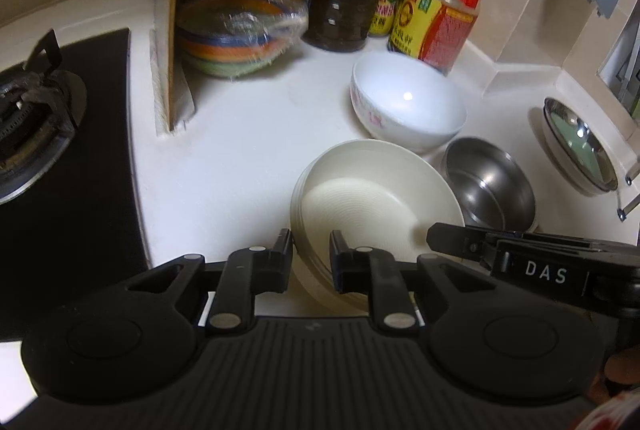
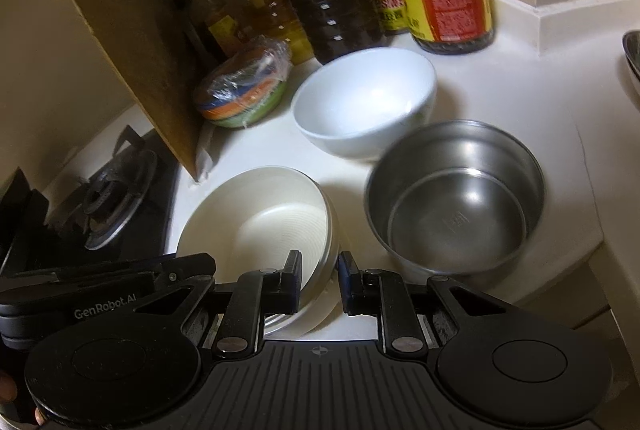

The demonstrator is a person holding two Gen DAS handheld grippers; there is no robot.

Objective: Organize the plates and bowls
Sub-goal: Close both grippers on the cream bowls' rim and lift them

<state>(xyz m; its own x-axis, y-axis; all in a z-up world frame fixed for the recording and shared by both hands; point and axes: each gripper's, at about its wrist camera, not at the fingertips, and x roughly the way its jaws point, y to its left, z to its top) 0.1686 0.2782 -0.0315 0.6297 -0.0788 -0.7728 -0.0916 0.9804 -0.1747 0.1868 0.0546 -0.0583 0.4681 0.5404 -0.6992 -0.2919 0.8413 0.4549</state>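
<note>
A stack of cream ribbed bowls (image 1: 380, 189) (image 2: 260, 222) sits tilted on the white counter, nearest to me. My left gripper (image 1: 311, 254) straddles its near left rim, one finger outside and one inside, pads on the wall. My right gripper (image 2: 319, 274) clamps the near right rim the same way. A white bowl with a pink pattern (image 1: 408, 101) (image 2: 364, 97) stands behind the stack. Beside the stack on the right stands a steel bowl (image 1: 488, 181) (image 2: 456, 197), with nothing in it.
A steel dish (image 1: 580, 145) lies at the far right. Plastic-wrapped coloured bowls (image 1: 240, 33), oil and sauce bottles (image 1: 444, 9) and a leaning wooden board (image 1: 172, 29) line the back. A gas burner (image 1: 32, 109) is on the left.
</note>
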